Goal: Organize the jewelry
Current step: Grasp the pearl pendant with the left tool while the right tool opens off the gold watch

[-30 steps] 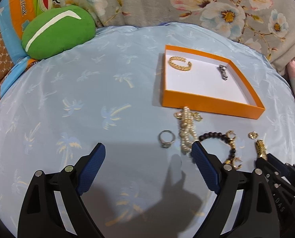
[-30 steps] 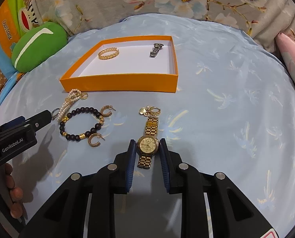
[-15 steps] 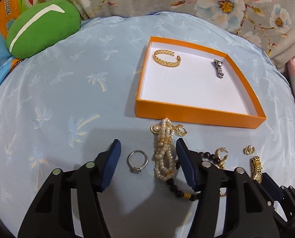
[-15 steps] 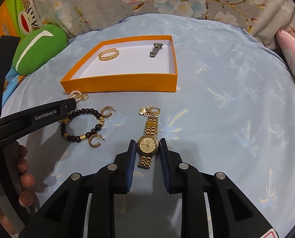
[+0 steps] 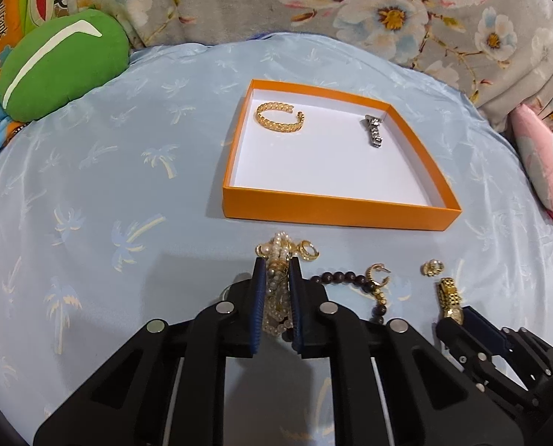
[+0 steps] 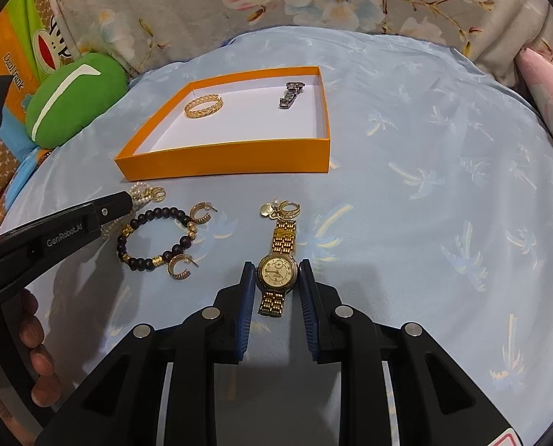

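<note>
An orange box (image 5: 336, 212) (image 6: 224, 165) on the blue cloth holds a gold cuff bracelet (image 5: 279, 116) (image 6: 203, 106) and a silver clasp piece (image 5: 374, 130) (image 6: 290, 94). My left gripper (image 5: 276, 271) is shut on the pearl bracelet (image 5: 278, 256) just in front of the box. My right gripper (image 6: 276, 275) is shut on the gold watch (image 6: 277, 273), its pads on both sides of the dial, the watch lying on the cloth. A black bead bracelet (image 6: 154, 238) (image 5: 351, 281), gold hoop earrings (image 6: 200, 213) and small gold charms (image 6: 280, 208) lie between them.
A green cushion (image 5: 59, 68) (image 6: 76, 98) sits at the far left. A pink pillow (image 5: 544, 171) lies at the right edge. Floral fabric (image 5: 388, 11) runs along the back. A silver ring is mostly hidden behind my left gripper's finger.
My left gripper moved right and forward over the pearl bracelet and closed on it from wide open. The right gripper and the watch have not moved.
</note>
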A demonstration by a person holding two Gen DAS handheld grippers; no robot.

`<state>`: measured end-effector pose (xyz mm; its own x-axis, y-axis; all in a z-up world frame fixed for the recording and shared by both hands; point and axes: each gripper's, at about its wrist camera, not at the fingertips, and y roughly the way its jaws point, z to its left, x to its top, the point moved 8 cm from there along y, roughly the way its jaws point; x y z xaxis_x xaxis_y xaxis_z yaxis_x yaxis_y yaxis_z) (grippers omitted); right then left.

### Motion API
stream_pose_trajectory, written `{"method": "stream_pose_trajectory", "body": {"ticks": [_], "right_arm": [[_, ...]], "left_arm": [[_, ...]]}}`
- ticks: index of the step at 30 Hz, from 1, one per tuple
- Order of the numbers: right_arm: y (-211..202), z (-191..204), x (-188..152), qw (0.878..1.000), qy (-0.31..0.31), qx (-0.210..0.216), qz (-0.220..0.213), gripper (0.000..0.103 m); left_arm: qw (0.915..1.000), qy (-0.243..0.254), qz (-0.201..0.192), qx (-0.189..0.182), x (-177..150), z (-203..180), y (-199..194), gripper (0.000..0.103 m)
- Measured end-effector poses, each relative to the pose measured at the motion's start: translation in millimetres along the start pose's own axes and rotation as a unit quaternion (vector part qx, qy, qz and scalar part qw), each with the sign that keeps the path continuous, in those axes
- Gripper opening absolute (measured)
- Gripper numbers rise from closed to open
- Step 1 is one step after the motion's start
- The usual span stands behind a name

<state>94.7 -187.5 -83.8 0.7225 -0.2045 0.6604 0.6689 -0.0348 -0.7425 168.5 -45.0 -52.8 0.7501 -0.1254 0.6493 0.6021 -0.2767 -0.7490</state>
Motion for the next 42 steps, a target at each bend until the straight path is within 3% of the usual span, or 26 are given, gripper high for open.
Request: {"method": "stream_pose_trajectory", "body": {"ticks": [12,25,30,32,35,40,42], "right_arm": [[-19,3,4,1.0,0.003,0.014,-0.025,0.022],[-22,6,-3,1.0,-0.005,0.014,-0.024,0.022],[-14,9,-9,1.0,-0.02,0.007,-0.004,0.023],[-13,10,-11,1.0,-0.024,0.003,-0.003,0.025],[-23,11,-7,0.999,-0.022,0.006,-0.024,0.038],[-32,15,-1,0.999,-0.025,0.014,-0.038,0.039],[-31,19,-1,0.999,-0.022,0.029,-0.031,0.039]], "left_arm": [[0.9994,-0.012,-0.03,-0.013,1,12,-43,0.012],[0.9995,0.0,-0.015,-0.029,-22,4,-50,0.012],[0.9994,0.001,0.0,-0.034,-35,1,-45,0.012],[0.9993,0.0,0.004,-0.037,-39,1,-44,0.012],[0.9993,0.002,0.007,-0.037,-42,0,-43,0.012],[0.999,0.002,0.017,-0.042,-47,1,-42,0.014],[0.999,0.0,0.01,-0.044,-46,2,-46,0.022]]}}
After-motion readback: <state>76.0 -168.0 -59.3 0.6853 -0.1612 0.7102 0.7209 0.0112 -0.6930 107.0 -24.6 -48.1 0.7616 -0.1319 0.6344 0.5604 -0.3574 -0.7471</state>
